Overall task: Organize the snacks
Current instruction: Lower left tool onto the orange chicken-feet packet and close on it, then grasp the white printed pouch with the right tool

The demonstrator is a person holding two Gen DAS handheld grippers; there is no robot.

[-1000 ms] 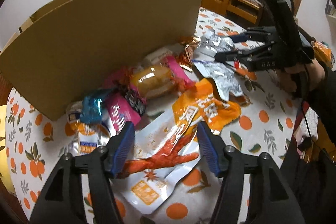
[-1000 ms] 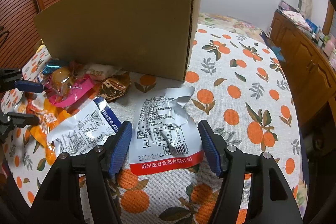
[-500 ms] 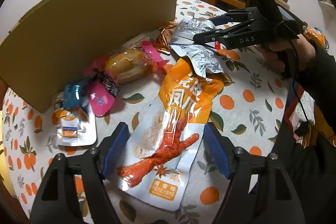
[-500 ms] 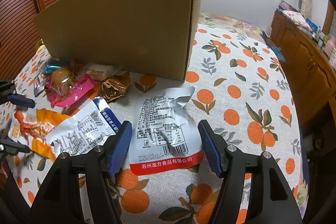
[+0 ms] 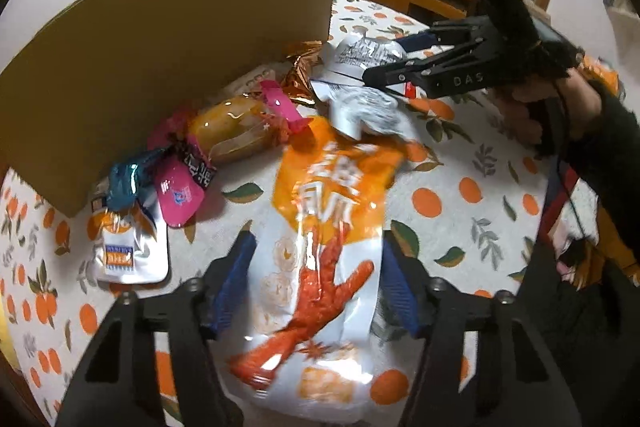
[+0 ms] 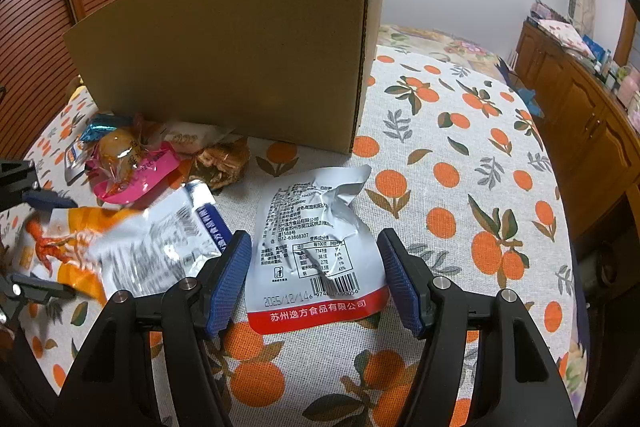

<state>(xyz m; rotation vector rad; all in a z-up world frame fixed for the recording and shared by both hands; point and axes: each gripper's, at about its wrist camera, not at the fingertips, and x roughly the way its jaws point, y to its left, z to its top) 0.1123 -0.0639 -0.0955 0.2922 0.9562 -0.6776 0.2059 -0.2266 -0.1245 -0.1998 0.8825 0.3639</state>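
An orange packet with a red chicken foot [image 5: 332, 195] lies lengthwise between the pads of my left gripper [image 5: 316, 283]. The jaws are closing and the pads press its side edges, so it bulges. From the right wrist view the same orange packet [image 6: 80, 223] is blurred between the left gripper's fingers [image 6: 48, 199]. My right gripper [image 6: 316, 279] hovers open over a silver packet with a red strip [image 6: 316, 227], which lies flat on the cloth. In the left wrist view the right gripper [image 5: 384, 61] hangs above that silver packet [image 5: 360, 51].
A tall cardboard box [image 6: 240, 59] stands behind the snack pile. Before it lie a second silver packet [image 6: 160, 247], a pink-wrapped bun [image 5: 236, 131], a copper wrapper [image 5: 304, 63], a teal wrapper [image 5: 128, 179] and a white pouch [image 5: 128, 251]. A wooden cabinet [image 6: 580, 107] lines the right.
My left jaws spread wider, then came in on the orange packet, which now sits nearer and bulges. The second silver packet on its far end has shifted. The right gripper has not moved.
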